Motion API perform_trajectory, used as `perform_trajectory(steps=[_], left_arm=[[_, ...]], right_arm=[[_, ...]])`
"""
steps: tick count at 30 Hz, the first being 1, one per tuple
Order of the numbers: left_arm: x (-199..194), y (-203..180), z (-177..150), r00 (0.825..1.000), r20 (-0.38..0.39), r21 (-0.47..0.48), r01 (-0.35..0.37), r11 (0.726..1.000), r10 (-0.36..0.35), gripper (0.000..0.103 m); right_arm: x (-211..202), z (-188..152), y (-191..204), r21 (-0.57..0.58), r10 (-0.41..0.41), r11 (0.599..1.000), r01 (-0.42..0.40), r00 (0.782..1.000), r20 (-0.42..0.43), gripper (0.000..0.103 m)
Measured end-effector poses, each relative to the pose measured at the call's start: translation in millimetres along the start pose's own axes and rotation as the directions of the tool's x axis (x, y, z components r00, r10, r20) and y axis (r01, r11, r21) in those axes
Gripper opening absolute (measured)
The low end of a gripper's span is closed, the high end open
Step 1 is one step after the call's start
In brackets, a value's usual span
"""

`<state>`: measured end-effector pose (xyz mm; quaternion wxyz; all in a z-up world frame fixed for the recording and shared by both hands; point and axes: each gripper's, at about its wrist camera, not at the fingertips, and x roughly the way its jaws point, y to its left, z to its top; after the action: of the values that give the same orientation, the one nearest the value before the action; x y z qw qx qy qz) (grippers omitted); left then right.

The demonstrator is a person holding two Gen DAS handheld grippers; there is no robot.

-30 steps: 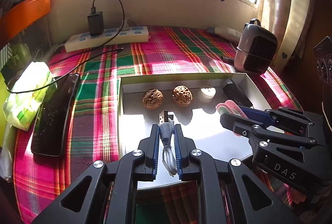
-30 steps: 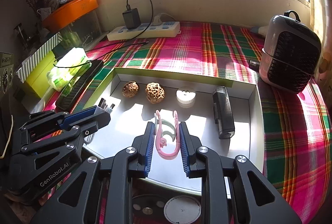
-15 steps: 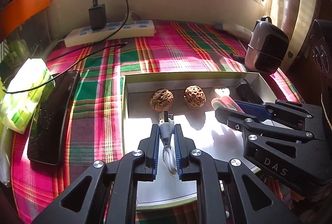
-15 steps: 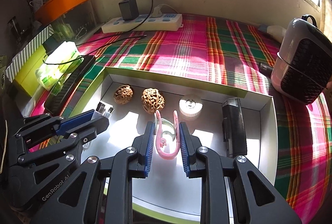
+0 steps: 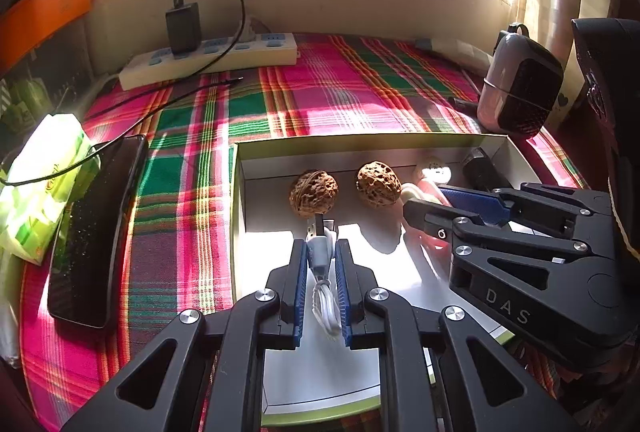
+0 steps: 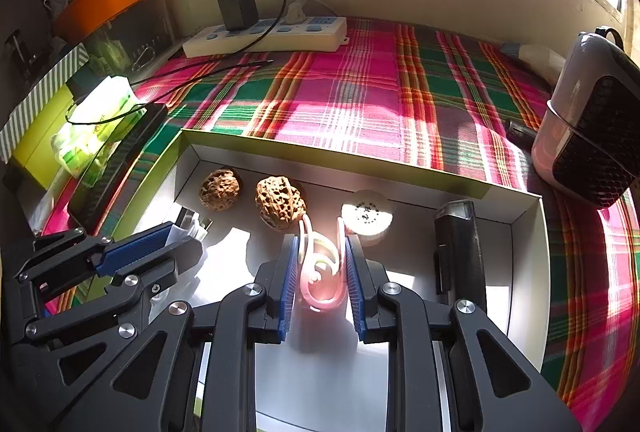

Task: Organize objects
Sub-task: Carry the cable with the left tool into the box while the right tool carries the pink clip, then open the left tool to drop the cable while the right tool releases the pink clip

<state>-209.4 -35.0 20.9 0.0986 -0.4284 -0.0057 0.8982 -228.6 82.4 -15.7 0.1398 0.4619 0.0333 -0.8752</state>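
Over a shallow cardboard tray (image 6: 524,232) with a pale floor and olive-green rim, both grippers are held side by side. The left gripper (image 5: 321,252) is clamped on a white USB cable (image 5: 320,256): its metal plug juts past the ribbed blue pads, and a glossy loop of cord hangs behind them. The right gripper (image 6: 320,256) is closed on a pink plastic hook (image 6: 320,272), a smooth curled piece with two upright prongs. Along the tray's far wall two wrinkled brown walnuts (image 6: 220,189) (image 6: 279,202), a white round cap (image 6: 367,214) and a black rectangular device (image 6: 460,252) are lined up. The tray is set on a plaid cloth (image 6: 360,99) of pink, green and orange. On that cloth a white power strip (image 5: 208,61), a glossy black phone (image 5: 96,232) and a rounded small heater (image 5: 520,87) are seen.
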Motion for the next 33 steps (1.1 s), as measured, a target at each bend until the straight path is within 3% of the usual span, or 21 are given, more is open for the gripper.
perform_trajectory(steps=[33], left_arm=[[1.3, 2.5, 0.9, 1.0, -0.006, 0.002, -0.012, 1.0, 0.012, 0.013]], right_arm=[[3.6, 2.1, 0.3, 0.01, -0.018, 1.0, 0.018, 1.0, -0.016, 0.025]])
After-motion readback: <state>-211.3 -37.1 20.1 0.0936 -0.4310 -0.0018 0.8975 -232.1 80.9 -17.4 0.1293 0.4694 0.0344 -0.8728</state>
